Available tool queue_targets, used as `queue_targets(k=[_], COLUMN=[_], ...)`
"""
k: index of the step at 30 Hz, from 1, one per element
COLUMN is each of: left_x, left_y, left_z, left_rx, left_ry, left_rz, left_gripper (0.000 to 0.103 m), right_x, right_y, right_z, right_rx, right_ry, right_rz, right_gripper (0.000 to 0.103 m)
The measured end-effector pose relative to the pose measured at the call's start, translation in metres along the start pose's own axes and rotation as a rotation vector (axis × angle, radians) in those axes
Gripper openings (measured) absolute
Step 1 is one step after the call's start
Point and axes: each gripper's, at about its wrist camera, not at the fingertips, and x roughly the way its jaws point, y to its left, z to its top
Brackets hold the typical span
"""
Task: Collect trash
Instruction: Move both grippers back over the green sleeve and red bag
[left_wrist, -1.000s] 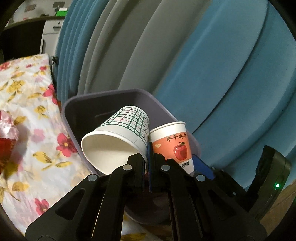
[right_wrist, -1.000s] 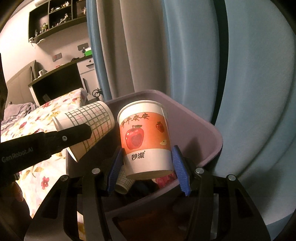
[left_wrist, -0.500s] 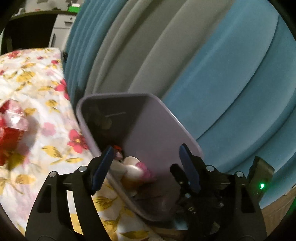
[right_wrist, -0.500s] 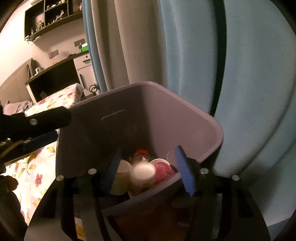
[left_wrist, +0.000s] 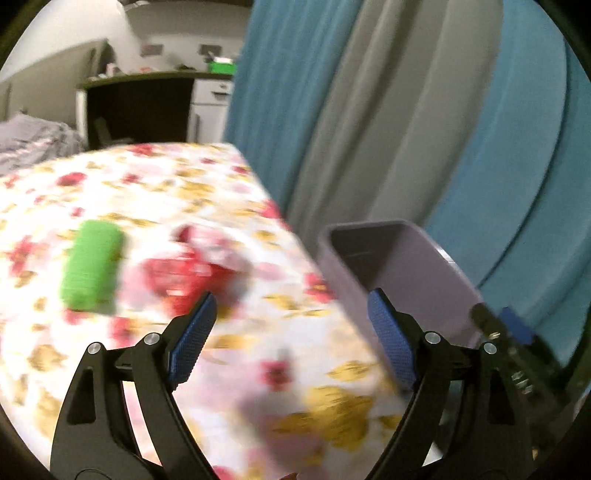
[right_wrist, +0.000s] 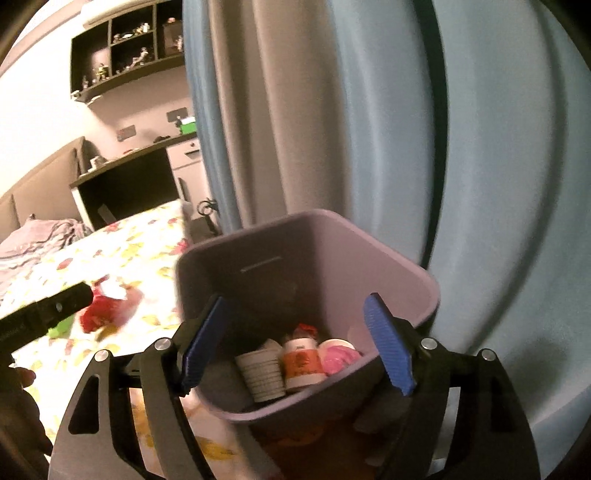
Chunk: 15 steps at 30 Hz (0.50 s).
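Now both tongs, left gripper (left_wrist: 291, 334) & right gripper (right_wrist: 299, 341), are opening w/ nothing between, cups (right_wrist: 280, 365) sit in the bin (right_wrist: 406, 266), prob. a red wrapper (left_wrist: 192, 273) is left.

blue-grey curtains (right_wrist: 369, 129), floral bedspread (left_wrist: 166, 192)

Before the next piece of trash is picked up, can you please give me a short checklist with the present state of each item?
1. Left hand-held gripper empty, jaws opening: ok.
2. Right hand-held gripper empty, jaws opening: ok.
3. Both paper cups inside the purple bin: ok.
4. Bin upright, room left: ok.
5. Red wrapper and green item lie on the floral cloth: not ok.
6. Exact shape of the wrapper for a grasp: cannot tell, picture blurred.
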Motion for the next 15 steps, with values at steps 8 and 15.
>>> queue_targets(k=[8,15], left_x=[-0.037,-0.063], left_y=[0.069,0.117], left_z=[-0.003,-0.004], left_rx=[-0.044,-0.1], left_ry=[-0.025,-0.058], left_rz=[0.164,0.238], left_gripper=[0.082,0.082], right_x=[-0.007,-0.007], right_y=[0.056,0.108], right_z=[-0.004,-0.006], right_rx=[-0.071,-0.151], right_ry=[0.009,0.026], right_rz=[0.091,0.144], right_gripper=[0.081,0.083])
